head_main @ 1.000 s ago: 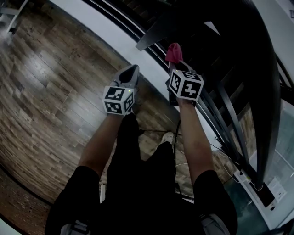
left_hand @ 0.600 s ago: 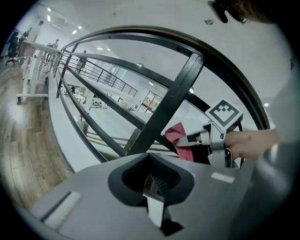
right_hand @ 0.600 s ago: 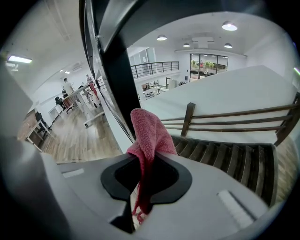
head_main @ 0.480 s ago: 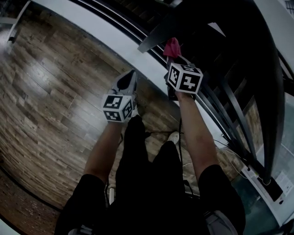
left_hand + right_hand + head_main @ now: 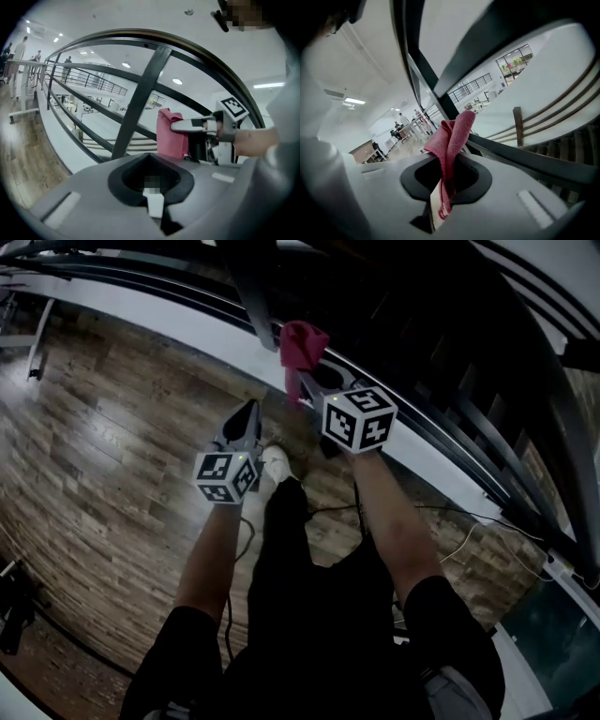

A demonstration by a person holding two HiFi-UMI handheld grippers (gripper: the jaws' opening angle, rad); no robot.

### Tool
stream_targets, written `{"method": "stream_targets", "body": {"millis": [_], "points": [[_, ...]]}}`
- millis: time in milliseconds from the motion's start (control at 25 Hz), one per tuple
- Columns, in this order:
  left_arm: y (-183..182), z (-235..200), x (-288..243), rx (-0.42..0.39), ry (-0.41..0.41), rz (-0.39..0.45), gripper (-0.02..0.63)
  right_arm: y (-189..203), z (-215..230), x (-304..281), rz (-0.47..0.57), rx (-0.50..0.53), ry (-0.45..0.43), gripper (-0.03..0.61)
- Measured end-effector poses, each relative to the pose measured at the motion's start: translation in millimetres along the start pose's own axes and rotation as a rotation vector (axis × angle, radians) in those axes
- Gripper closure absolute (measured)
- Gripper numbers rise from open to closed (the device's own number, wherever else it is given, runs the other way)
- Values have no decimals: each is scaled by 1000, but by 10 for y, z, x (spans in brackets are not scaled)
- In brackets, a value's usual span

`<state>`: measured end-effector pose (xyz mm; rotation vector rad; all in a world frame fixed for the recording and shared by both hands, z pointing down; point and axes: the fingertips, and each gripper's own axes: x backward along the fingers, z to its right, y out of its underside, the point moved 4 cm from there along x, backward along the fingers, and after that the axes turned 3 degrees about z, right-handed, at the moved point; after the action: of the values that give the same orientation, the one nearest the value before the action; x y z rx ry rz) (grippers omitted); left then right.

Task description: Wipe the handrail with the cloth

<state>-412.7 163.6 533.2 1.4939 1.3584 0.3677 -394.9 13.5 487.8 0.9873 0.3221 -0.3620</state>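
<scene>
Cloth (image 5: pixel 302 343), pink folded terry, is pinched by the right hand-held gripper (image 5: pixel 306 382); left hand-held gripper (image 5: pixel 248 412) closed.

Setting: large open-plan office or public interior, beside a staircase.
Evidence: wood-plank floor (image 5: pixel 103 456); long runs of black metal railing (image 5: pixel 93 82) under a curved handrail (image 5: pixel 197 51); white ceiling (image 5: pixel 140 18) with recessed lights (image 5: pixel 177 81); distant standing people (image 5: pixel 400 119); glazed partition (image 5: pixel 513 58); dark stair treads (image 5: pixel 569 147).
</scene>
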Motion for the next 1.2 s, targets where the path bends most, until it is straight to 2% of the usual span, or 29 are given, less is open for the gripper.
{"method": "stream_targets", "body": {"millis": [80,160,280,440,560,680,800,1000,1200], "points": [[57,234,-45,-24,27,5,614,154,-89,381,27,37,-52,538],[134,562,-113,-54,70,7,614,311,-81,826,53,87,-65,538],[249,1154,-267,-93,164,4,614,491,74,1537,93,159,-13,538],[479,1927,-476,-83,261,-14,614,726,439,2450,105,193,95,538],[720,2648,-618,-90,355,-56,614,933,829,3216,113,167,206,538],[959,3441,-761,-96,495,-114,614,1136,1185,3982,162,72,349,538],[1257,4142,-913,-159,650,-201,614,1321,1449,4592,246,-34,486,538],[1791,5158,-1025,-245,850,-298,614,1769,1808,5521,361,-119,676,538],[2496,5966,-1132,-361,1070,-379,614,2396,2409,6379,466,-213,956,538]]}}
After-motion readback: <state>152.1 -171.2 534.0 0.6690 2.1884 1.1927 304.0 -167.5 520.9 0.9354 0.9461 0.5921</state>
